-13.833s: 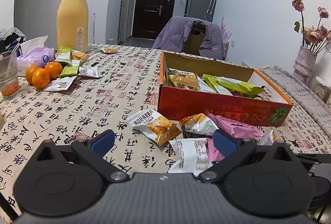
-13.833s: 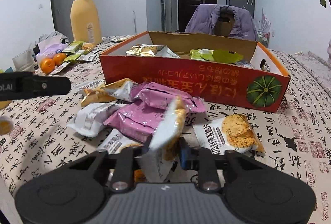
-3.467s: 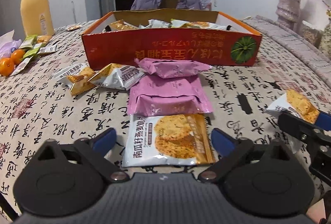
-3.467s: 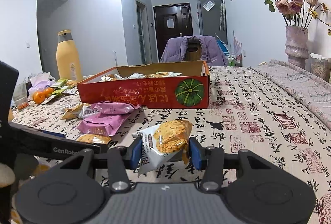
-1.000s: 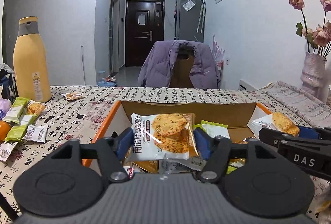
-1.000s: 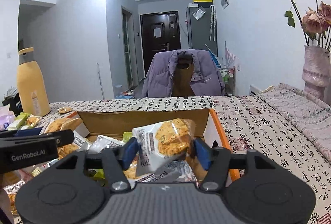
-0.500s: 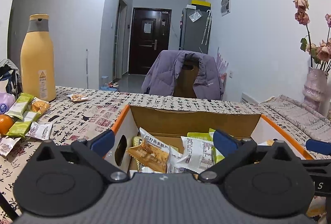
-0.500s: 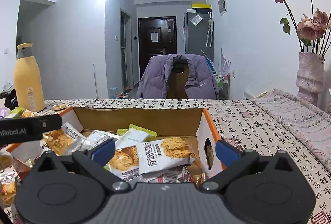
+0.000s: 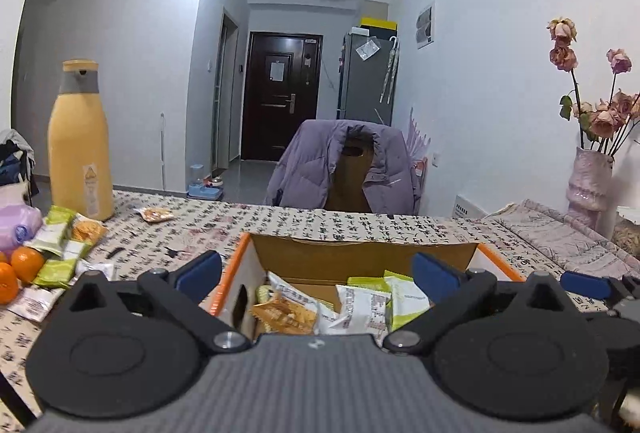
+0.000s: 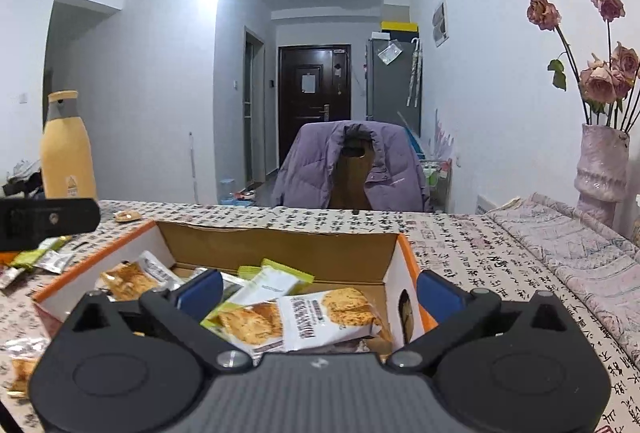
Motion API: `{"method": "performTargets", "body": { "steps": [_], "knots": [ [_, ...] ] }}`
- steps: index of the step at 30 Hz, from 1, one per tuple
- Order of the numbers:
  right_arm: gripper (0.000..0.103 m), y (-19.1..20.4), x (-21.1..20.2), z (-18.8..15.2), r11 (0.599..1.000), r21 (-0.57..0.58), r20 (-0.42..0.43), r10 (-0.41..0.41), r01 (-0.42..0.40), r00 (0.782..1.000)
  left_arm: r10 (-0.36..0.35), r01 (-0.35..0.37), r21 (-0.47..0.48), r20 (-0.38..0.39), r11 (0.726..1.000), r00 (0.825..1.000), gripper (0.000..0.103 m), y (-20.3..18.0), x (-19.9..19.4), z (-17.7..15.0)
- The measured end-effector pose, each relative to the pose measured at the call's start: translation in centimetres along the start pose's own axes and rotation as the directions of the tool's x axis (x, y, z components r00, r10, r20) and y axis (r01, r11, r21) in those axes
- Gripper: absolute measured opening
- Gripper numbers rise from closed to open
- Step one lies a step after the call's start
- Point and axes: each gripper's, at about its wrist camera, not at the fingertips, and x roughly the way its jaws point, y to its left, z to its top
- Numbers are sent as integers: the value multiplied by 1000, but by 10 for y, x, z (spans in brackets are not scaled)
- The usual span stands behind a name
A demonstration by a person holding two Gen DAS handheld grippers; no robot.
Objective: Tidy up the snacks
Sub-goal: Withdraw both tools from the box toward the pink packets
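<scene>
both tongs, left and right, hang spread and empty over the cardboard box, where the snack packets lie heaped. pulling back low could snag the box rim. further out, loose packets wait beside oranges on the bench; a careless reach might roll the fruit.

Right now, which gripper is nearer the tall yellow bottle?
Left. The left gripper is over the box's end toward the yellow bottle; the right gripper is over the opposite end.
</scene>
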Motion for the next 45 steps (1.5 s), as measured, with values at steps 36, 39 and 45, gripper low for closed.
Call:
{"method": "performTargets", "body": {
  "steps": [36,39,45],
  "knots": [
    [103,26,-136,-80,990,75,-161,132,-121,978,7,-8,-3,-179,1000,984,103,33,-140,-62],
    [103,28,-137,-84,986,92,-170,150,-136,974,9,-10,-4,-195,1000,981,103,38,-143,-66],
    [103,38,-134,-84,983,99,-182,171,-155,968,16,-19,-13,-221,1000,975,103,47,-146,-75]
  ]
}}
